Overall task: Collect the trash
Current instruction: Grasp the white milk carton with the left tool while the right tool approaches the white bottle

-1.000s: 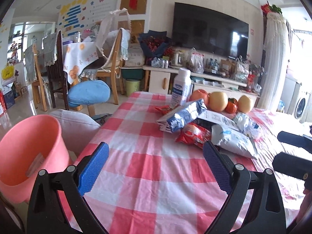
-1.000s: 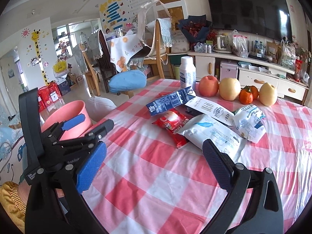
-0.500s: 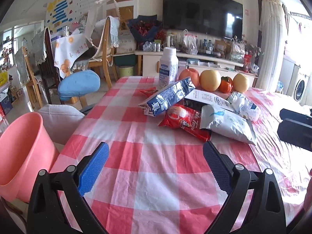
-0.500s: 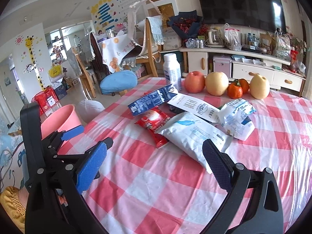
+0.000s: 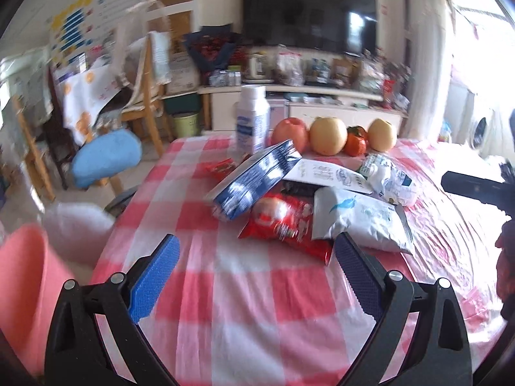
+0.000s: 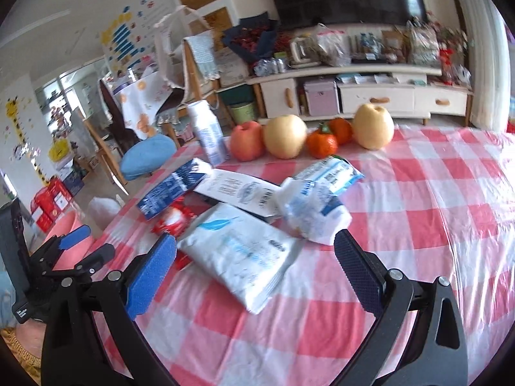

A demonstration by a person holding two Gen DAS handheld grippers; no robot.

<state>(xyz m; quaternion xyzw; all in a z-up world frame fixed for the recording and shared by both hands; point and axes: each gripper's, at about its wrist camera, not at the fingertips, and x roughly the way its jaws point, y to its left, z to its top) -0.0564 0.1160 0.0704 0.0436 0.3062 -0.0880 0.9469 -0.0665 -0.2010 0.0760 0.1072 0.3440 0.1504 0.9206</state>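
Checked table [image 6: 450,193] with 5 wrappers heaped mid-table: 1 blue carton [image 5: 254,183], 1 red packet [image 5: 283,222], 3 white bags [image 6: 238,251], 5 fruits [image 6: 285,135] and 1 bottle [image 5: 252,122] behind, pink bin [image 5: 22,289] beside table, contents unseen, left gripper [image 5: 254,276] and right gripper [image 6: 254,273] both wide open, empty

Desk cloth [image 5: 257,289]: red-and-white check. Bucket [image 5: 22,289]: pink. Carton [image 5: 254,181]: dark blue, white print. Snack packet [image 5: 283,222]: red. Pouch [image 6: 244,254]: white, blue feather mark. Crumpled wrapper [image 6: 318,202]: white and blue. Left claw [image 5: 257,273] and right claw [image 6: 256,267]: black frames, blue pads [image 6: 151,276].
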